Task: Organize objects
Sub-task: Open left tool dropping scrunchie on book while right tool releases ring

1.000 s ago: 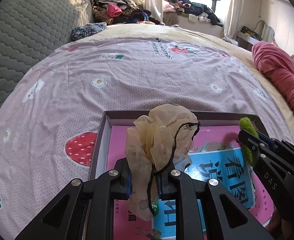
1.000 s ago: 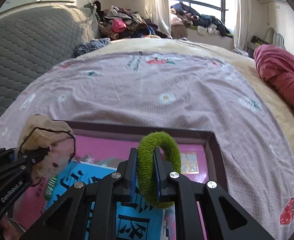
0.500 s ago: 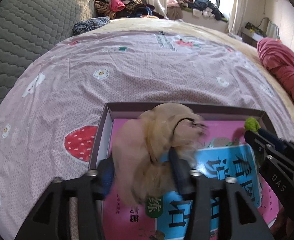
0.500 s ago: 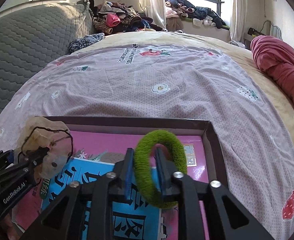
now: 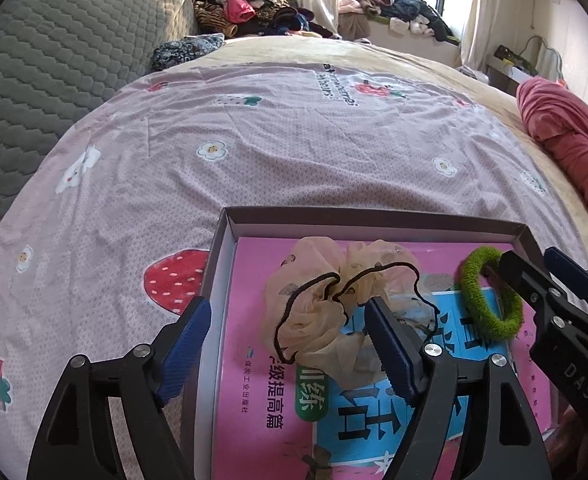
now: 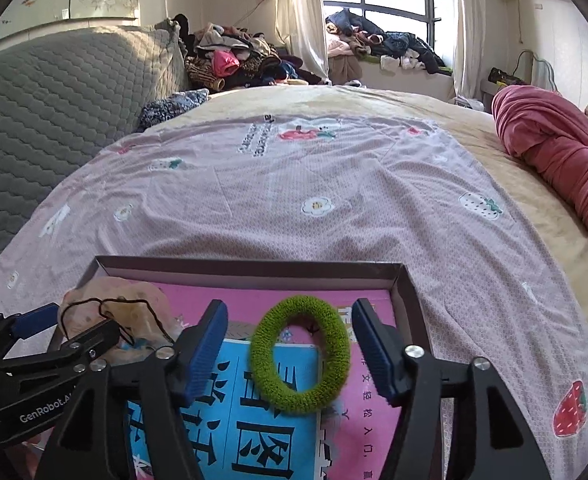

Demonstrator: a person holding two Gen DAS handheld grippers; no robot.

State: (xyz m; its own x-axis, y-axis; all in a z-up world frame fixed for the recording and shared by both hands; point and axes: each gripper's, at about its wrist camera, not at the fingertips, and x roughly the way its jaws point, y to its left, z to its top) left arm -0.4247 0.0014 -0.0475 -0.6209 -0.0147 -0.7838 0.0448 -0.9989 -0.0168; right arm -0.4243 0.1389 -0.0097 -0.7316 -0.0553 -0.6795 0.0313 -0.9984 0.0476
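A beige scrunchie point(image 5: 333, 304) and a green hair tie point(image 6: 301, 354) lay on the pink book point(image 5: 262, 380) inside the shallow box point(image 5: 373, 216). Both the left gripper point(image 5: 290, 344) and right gripper point(image 6: 290, 350) angled downward, jaws opening, pads clear of each item. The box sat on a strawberry-print sheet point(image 6: 294, 200), near a rolled red blanket point(image 6: 553, 152).

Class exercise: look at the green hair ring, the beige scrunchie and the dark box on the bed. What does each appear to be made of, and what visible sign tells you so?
Green hair ring: probably terry-like fabric over elastic; fuzzy, matte nap.
Beige scrunchie: likely sheer chiffon or organza; translucent ruffled folds, thin black edging.
Box: seemingly cardboard; thin, straight, matte walls with a pale inner face.
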